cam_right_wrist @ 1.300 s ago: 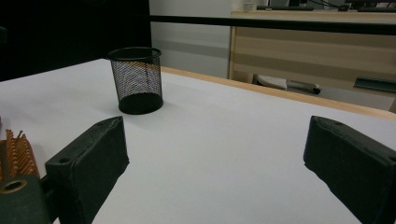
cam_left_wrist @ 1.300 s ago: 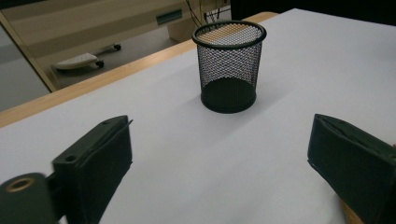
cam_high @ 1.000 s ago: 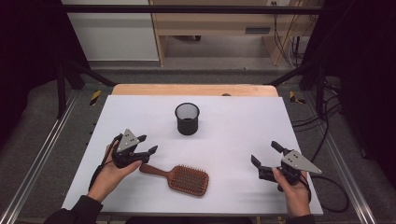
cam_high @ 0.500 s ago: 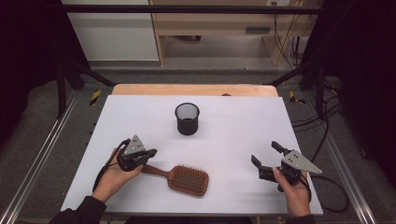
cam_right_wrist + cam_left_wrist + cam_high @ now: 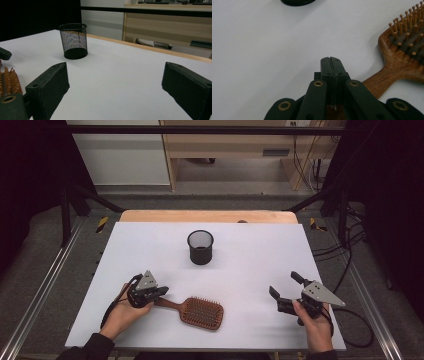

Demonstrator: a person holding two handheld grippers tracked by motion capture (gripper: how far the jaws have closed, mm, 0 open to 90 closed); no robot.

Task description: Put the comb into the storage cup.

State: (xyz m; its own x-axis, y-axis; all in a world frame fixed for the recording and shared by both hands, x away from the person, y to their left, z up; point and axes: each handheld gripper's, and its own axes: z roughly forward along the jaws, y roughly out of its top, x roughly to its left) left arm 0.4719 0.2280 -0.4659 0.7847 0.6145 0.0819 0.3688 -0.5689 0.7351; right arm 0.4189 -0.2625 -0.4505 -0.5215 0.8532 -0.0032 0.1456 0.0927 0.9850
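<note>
Wooden brush [image 5: 196, 311] lies flat on white table [image 5: 250, 260], bristles up, near front edge, handle pointing left. Left gripper [image 5: 156, 292] sits over handle end, jaws pressed together above handle; cannot tell whether wood is pinched. Right gripper [image 5: 286, 286] released, jaws wide apart, well right of brush. Mesh cup [image 5: 200, 247] upright mid-table, beyond brush.

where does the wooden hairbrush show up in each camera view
High view: hairbrush lies low and left of centre, its handle at the left hand-held gripper.
Left gripper view: at the right edge.
Right gripper view: bristles at the far left edge.
Shared landmark: black mesh cup.
</note>
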